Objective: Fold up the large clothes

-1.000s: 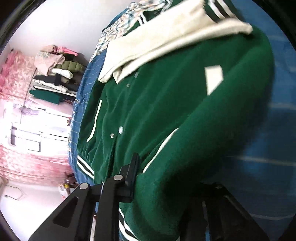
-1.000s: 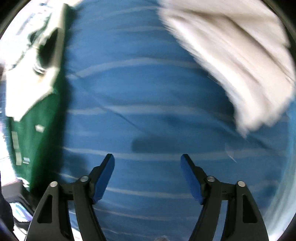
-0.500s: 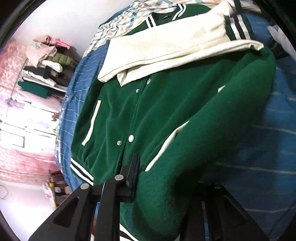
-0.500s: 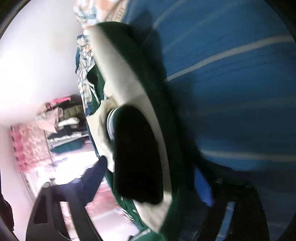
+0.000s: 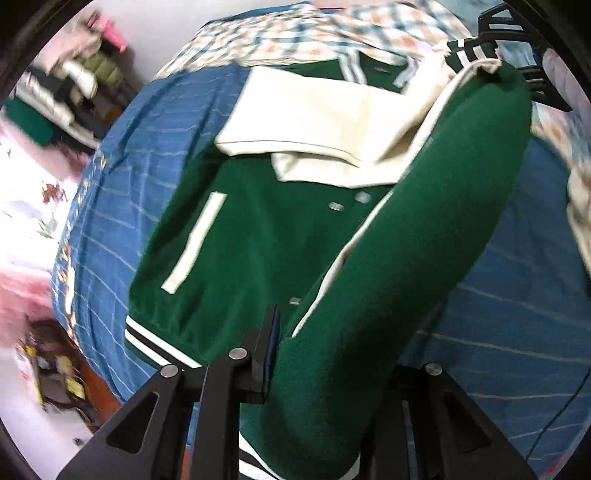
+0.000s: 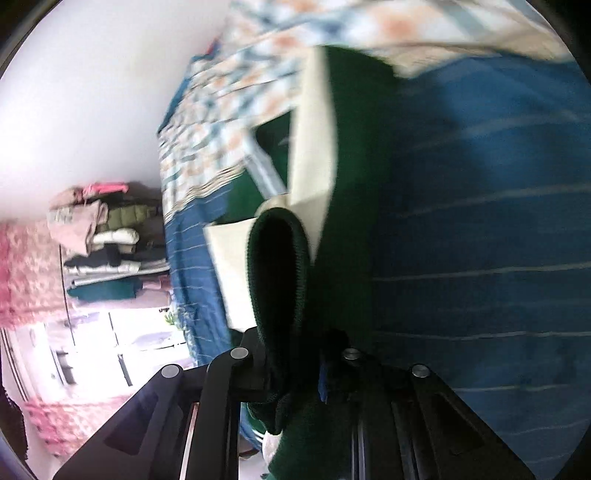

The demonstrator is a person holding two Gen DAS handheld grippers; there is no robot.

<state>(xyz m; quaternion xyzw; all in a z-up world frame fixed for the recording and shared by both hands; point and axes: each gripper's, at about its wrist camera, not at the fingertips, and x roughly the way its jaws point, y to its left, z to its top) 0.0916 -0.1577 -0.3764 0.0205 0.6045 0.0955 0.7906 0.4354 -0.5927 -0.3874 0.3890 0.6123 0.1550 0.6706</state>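
Since a second ago, when our right gripper hung open over bare blue sheet, it has come across to the jacket and now has its fingers pinched on a dark green knit edge of it, with the fabric bunched up between them in the right wrist view. Our left gripper has kept its hold throughout: its fingers are clamped on the green hem side of the jacket, and the thick green fold rising from them has been carried further over the front of the garment than it was before. The jacket lies on the bed, which is covered by a blue sheet with thin pale stripes; its front faces up, showing a cream pocket strip, metal snaps and a black-and-white striped waistband. A cream sleeve is laid across the chest. Beyond the collar end lies a checked blanket, touching the top of the jacket. In the left wrist view the other gripper shows at the upper right, at the far end of the raised fold. Off the bed, by the white wall, stands a stack of folded clothes, well apart from the jacket.
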